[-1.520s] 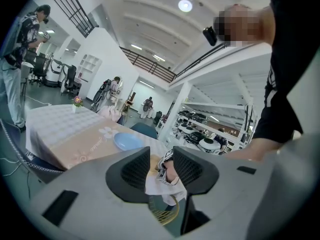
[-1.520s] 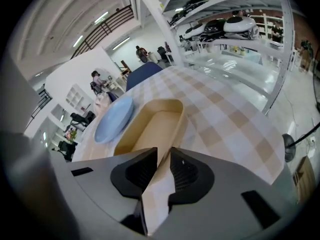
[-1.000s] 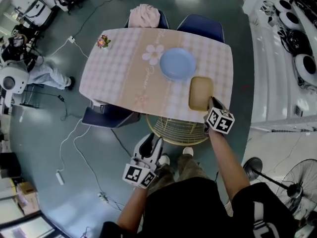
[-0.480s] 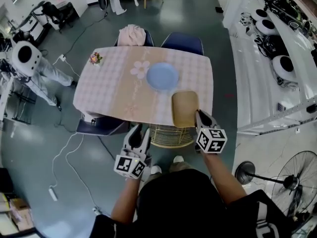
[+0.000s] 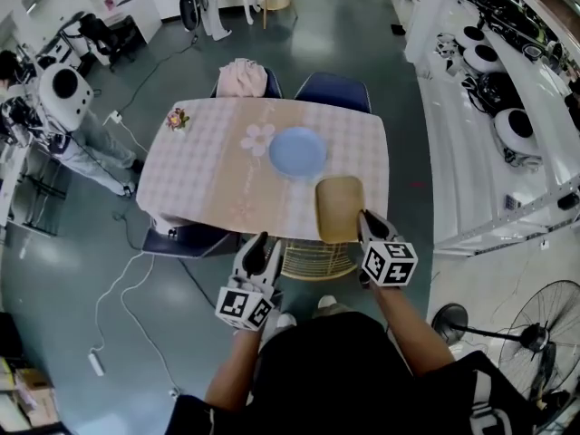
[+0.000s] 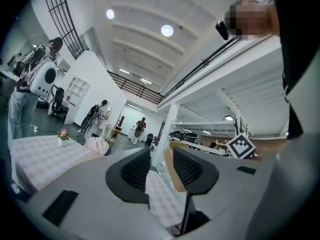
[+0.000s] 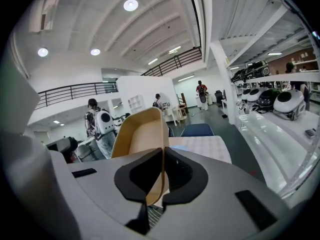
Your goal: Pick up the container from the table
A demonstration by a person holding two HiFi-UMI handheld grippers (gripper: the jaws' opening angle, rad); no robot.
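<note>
Now: table point(image 5: 208, 184) with a tan container point(image 5: 339, 208) held up by the right gripper point(image 5: 365, 221) at the near right corner.
Checked table has two blue chairs point(image 5: 332, 89) on its far side, one with a pink cloth point(image 5: 240, 76) on it, and a wicker chair point(image 5: 316, 259) tucked under the near edge. A blue plate point(image 5: 297, 150) sits mid-table, well apart from the container. Container is tilted and lifted off the tabletop, its thin rim clamped between the right gripper's jaws. Left gripper point(image 5: 257, 246) hangs off the near edge over the floor, jaws apart, nothing between them. Small flower pot point(image 5: 177, 118) is at the far left corner.
</note>
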